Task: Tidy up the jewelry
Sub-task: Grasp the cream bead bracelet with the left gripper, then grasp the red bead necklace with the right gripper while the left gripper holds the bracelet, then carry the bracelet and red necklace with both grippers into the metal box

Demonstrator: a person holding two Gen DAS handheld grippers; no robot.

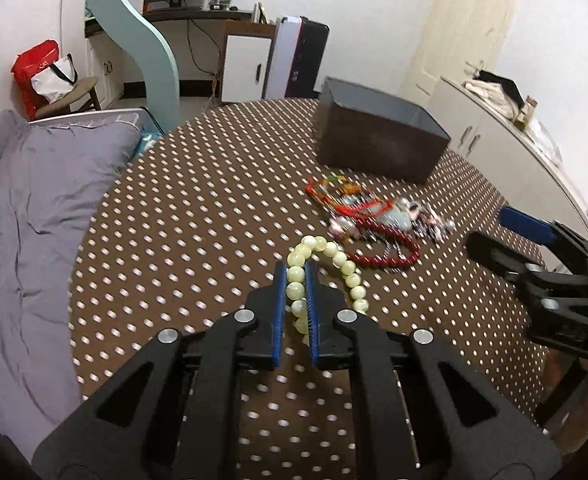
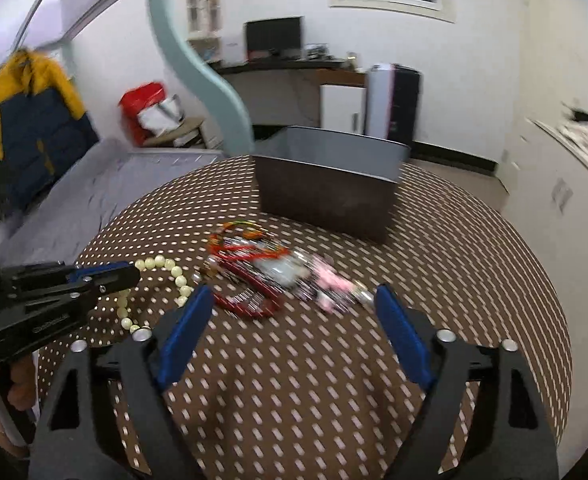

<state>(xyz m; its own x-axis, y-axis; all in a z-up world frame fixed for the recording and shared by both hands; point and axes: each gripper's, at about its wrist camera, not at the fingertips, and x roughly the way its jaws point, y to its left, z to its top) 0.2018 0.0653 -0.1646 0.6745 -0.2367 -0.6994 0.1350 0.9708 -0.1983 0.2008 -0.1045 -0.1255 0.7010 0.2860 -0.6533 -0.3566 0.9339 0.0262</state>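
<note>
My left gripper (image 1: 296, 270) is shut on a pale yellow bead bracelet (image 1: 335, 257), whose loop trails to the right over the brown dotted tablecloth (image 1: 198, 216); it also shows in the right wrist view (image 2: 174, 274). A pile of jewelry (image 1: 373, 216) lies beyond it: a dark red bead bracelet (image 1: 389, 254), red cords and pink pieces. A dark open box (image 1: 377, 136) stands behind the pile. My right gripper (image 2: 294, 296) is open and empty, just in front of the pile (image 2: 278, 276), with the box (image 2: 329, 184) beyond.
A grey-covered bed (image 1: 34, 208) lies left of the round table. A white cabinet (image 1: 505, 148) stands to the right. A teal curved post (image 1: 142, 40) rises behind the table's far left edge.
</note>
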